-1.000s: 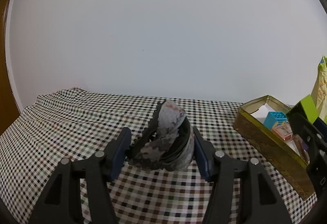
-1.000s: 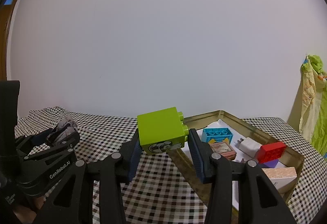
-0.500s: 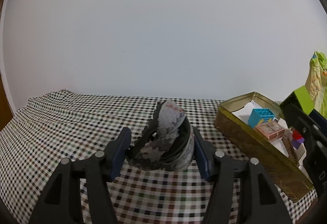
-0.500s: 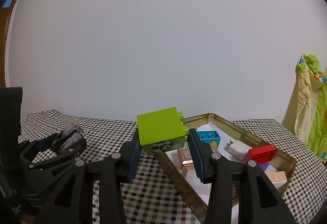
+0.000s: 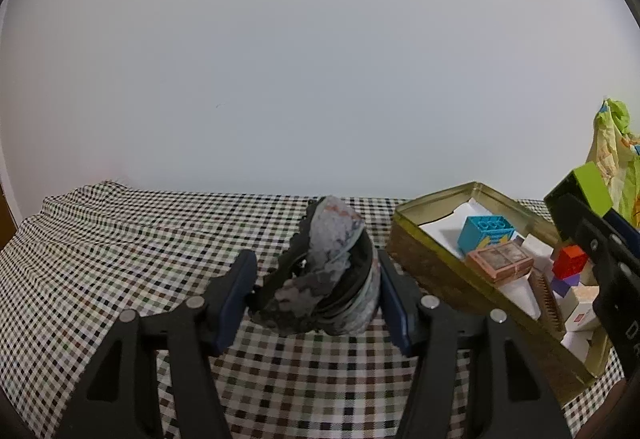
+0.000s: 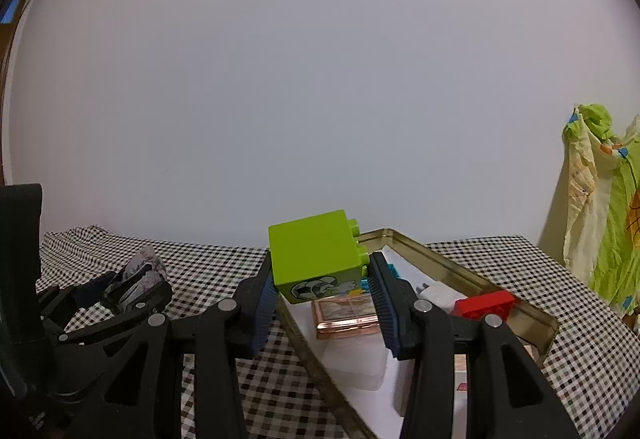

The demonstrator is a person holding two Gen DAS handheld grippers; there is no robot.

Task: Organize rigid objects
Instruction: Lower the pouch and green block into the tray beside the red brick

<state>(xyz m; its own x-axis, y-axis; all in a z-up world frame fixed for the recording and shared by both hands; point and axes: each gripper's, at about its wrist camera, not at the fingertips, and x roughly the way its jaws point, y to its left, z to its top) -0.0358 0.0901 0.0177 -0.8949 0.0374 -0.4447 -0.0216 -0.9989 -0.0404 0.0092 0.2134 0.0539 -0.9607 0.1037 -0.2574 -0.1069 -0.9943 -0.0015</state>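
My left gripper [image 5: 316, 287] is shut on a crumpled grey and black object [image 5: 326, 271], held above the checked cloth. It also shows at the left of the right wrist view, the left gripper [image 6: 120, 287] still holding the grey object [image 6: 142, 267]. My right gripper [image 6: 322, 283] is shut on a lime-green toy brick [image 6: 316, 251], studs pointing right, over the near-left edge of the gold tin [image 6: 516, 305]. In the left wrist view the green brick [image 5: 588, 187] and the right gripper's black finger [image 5: 592, 239] hang over the tin [image 5: 424, 259].
Inside the tin lie a blue brick [image 5: 486, 231], a copper-coloured block [image 6: 346, 317], a red brick [image 6: 486, 305], a white plug [image 6: 438, 293] and other small pieces. A yellow-green cloth [image 6: 604, 207] hangs at the right. The checked tablecloth [image 5: 120, 239] spreads left to the wall.
Both grippers have shifted right with their loads. The tin now sits closer to centre in both views, and the green brick has come over the tin's left edge.
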